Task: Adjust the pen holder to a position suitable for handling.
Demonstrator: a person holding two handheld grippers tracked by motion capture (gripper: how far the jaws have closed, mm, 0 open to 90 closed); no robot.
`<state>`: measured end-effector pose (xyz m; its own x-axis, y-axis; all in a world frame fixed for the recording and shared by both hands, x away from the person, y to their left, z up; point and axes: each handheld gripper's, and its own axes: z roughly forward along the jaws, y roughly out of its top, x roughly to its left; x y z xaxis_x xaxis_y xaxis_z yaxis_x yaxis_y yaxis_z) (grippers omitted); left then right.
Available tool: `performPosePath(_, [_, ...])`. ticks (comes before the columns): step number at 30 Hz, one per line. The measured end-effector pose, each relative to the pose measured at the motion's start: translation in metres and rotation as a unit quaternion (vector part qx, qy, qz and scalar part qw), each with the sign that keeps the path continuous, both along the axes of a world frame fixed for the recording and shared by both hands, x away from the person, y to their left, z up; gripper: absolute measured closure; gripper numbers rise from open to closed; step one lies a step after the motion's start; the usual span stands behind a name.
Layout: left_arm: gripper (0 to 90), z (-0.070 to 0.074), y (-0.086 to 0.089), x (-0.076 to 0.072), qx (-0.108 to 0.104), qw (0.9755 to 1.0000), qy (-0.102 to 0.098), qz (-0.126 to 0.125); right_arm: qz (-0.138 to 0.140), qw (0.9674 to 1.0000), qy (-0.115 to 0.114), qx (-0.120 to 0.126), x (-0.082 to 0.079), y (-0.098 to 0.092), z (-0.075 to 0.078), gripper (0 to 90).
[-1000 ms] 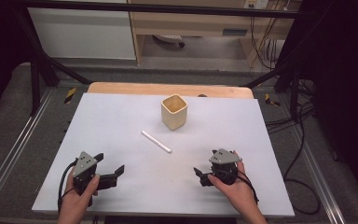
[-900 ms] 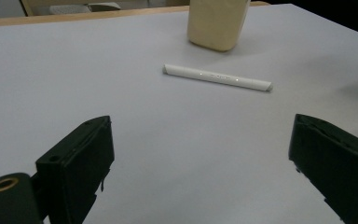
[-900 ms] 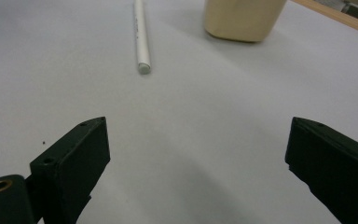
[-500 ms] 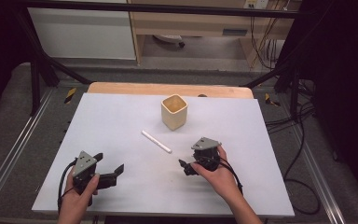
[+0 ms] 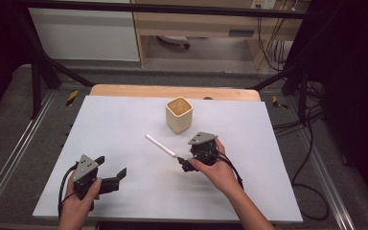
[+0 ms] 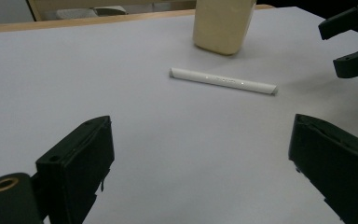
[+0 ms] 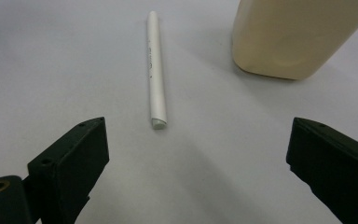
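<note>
The white stick [image 5: 161,144] lay flat on the white table [image 5: 124,120], near the middle. Closest to the person, the left gripper [image 5: 111,173] sat low by the front edge in the left hand [image 5: 79,203], its jaws wide apart with nothing between them. A bit farther in, the right gripper [image 5: 182,164] was held by the right hand [image 5: 215,167], jaws wide apart too, pointing at the near end of the stick and just short of it. Past the stick stood a cream cup [image 5: 179,114], upright, close beside its far end but not touching.

Bare table [image 5: 124,129] beside cup [image 5: 179,115]
</note>
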<state>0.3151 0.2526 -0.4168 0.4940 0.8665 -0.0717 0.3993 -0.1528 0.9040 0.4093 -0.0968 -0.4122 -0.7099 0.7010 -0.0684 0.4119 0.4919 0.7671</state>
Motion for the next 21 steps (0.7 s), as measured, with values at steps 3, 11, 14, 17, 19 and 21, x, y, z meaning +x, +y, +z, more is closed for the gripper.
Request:
performPosePath(3, [7.1, 0.001, -0.001, 0.001, 0.003, 1.0, -0.002, -0.003, 0.005, 1.0, 0.004, -0.002, 0.004, 0.002, 0.001, 5.9])
performPosePath(11, [7.1, 0.002, 0.0, 0.0, 0.001, 1.0, -0.005, -0.006, 0.009, 0.9997, 0.019, -0.013, 0.018, 0.013, -0.002, 6.8])
performPosePath(14, [7.1, 0.003, 0.0, 0.0, 0.005, 0.9999, -0.006, -0.007, 0.015, 0.9994, 0.022, -0.02, 0.022, 0.019, -0.002, 7.7])
performPosePath(17, [7.1, 0.002, 0.001, 0.0, 0.002, 1.0, -0.006, -0.008, 0.018, 0.9992, 0.026, -0.024, 0.024, 0.023, -0.003, 9.3])
performPosePath(19, [7.1, 0.002, 0.001, 0.0, 0.001, 1.0, -0.004, -0.008, 0.02, 0.9992, 0.028, -0.023, 0.026, 0.027, -0.002, 13.4])
performPosePath(21, [7.1, 0.003, 0.002, 0.0, 0.001, 1.0, -0.004, -0.007, 0.02, 0.9991, 0.033, -0.018, 0.027, 0.029, -0.002, 15.3])
